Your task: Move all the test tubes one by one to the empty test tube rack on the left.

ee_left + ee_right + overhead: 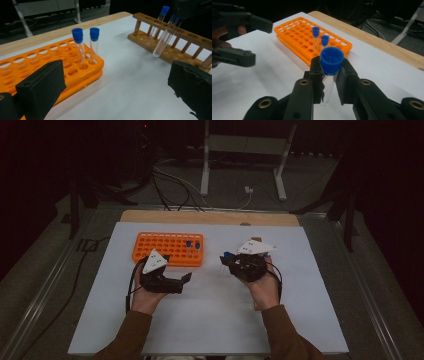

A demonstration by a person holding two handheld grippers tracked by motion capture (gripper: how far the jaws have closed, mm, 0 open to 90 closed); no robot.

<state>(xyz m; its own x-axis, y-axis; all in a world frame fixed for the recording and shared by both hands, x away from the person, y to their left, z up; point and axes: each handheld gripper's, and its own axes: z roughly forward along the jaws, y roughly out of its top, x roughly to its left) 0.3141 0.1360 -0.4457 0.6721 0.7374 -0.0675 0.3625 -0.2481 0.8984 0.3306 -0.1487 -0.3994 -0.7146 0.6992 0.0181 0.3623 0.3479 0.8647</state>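
Two tubes [86,46] stand in the rack [168,249], the wooden stand [175,42] seemingly to its right

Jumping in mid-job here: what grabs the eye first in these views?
The orange tube rack on the white mat, with two blue-capped tubes upright near its right end. Next, the right gripper shut on another blue-capped test tube, carried above the mat. The left gripper waits open beside the rack, and a wooden rack stands farther right.
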